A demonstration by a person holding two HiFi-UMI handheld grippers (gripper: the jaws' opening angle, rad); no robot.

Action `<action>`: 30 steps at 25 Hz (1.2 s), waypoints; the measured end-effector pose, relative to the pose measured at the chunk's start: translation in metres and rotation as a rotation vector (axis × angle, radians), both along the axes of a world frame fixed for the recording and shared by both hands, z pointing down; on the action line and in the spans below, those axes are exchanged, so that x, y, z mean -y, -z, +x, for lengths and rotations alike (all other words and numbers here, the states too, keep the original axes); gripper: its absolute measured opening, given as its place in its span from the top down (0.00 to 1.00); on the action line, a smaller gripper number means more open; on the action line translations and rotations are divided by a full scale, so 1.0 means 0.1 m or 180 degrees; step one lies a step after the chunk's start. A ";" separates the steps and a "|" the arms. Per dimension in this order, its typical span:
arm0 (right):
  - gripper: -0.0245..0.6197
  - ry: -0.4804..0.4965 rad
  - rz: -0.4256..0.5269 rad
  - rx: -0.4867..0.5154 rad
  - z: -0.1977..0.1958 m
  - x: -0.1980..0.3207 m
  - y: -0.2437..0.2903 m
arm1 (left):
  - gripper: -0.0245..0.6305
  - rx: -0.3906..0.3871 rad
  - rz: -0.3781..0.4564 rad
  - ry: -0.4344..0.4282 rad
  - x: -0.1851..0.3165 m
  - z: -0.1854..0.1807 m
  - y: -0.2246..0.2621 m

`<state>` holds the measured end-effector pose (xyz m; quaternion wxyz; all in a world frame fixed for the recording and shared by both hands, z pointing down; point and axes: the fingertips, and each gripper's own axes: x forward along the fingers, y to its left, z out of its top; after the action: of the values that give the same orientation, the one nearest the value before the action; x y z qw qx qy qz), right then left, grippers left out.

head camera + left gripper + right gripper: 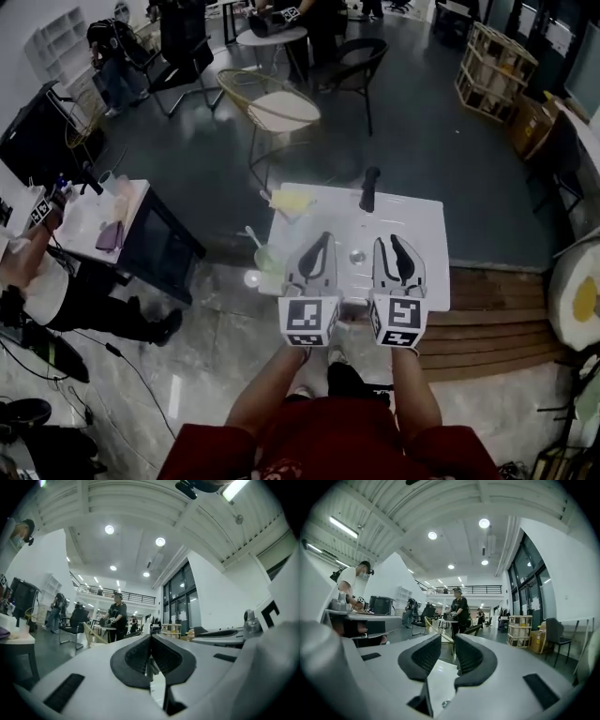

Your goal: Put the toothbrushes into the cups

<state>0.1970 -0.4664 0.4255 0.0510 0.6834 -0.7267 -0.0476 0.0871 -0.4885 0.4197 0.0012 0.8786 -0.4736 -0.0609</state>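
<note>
Left gripper [322, 240]: clenched. In the left gripper view its dark pads [136, 658] are pressed together and nothing is seen between them.
Right gripper [397, 244]: released. A narrow gap is left between its pads [423, 657] and nothing sits in it.
Why held so: both grippers are carried side by side, level and pointing forward over the near part of the white tabletop [417, 220]. This is judged to be a ready pose, with nothing picked up yet.
Green cup [267, 259]: stands just left of the left gripper, near the tabletop's edge.
Likely toothbrush [252, 235]: a thin pale handle is seen slanting up out of the green cup, too small to be sure.
Yellow cup [292, 201]: lies ahead of the left gripper and slightly left, well apart from it.
Black upright object [369, 188]: stands ahead, between the lines of the two grippers, out of reach of both.
Other toothbrushes: none can be made out near either gripper.
</note>
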 end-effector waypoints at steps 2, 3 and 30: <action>0.80 -0.0112 0.0028 -0.0004 0.11 -0.10 0.04 | 0.92 0.0001 0.0008 -0.0097 -0.05 0.10 0.01; 0.80 -0.0169 0.0044 -0.0003 0.17 -0.16 0.07 | 0.92 0.0000 0.0008 -0.0141 -0.07 0.14 0.02; 0.92 -0.0456 0.0154 0.0177 0.34 -0.43 0.21 | 0.92 0.0149 0.0110 -0.0457 -0.25 0.42 0.13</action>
<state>0.2312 -0.4231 0.4050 0.0176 0.7357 -0.6757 -0.0424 0.1291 -0.4635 0.4069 -0.0207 0.9114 -0.4082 -0.0483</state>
